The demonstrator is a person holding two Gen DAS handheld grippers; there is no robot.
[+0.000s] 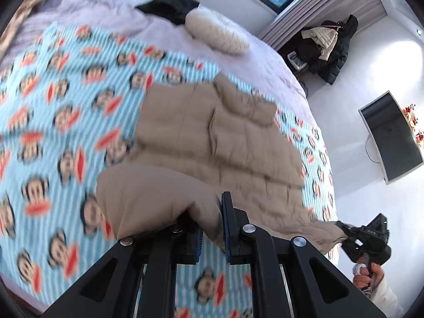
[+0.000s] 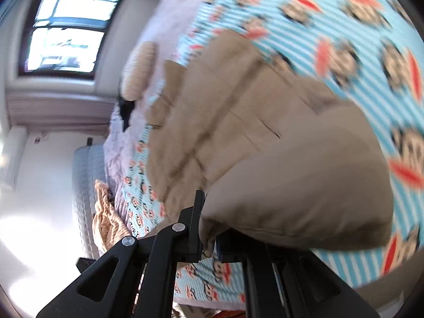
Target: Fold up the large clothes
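A pair of black two-finger tools lifts the near hem of a tan quilted puffer jacket (image 1: 220, 137) off a bed. Closest to the lens, the left gripper (image 1: 212, 234) pinches a bunched fold of the jacket's edge between its blue-lined pads, the cloth ballooning up to its left; the right gripper (image 2: 208, 238) likewise pinches a bundle of tan cloth, with a puffed fold swelling to its right. Seen from the left wrist, that right gripper sits off to the right, held in the person's hand (image 1: 367, 275), the hem stretched between the two tools. Beyond both grippers the rest of the jacket lies spread on a blue-and-white striped blanket printed with cartoon monkey faces (image 1: 66, 92). Farther still, a cream padded garment (image 1: 217, 33) and a black fleecy item (image 1: 169, 6) rest on a pale lilac bedspread (image 1: 106, 8). The risk, judging from the thin bite each gripper has on slippery padded cloth, is that one corner slips free mid-fold, or that uneven lifting skews the hem and drags the blanket along.
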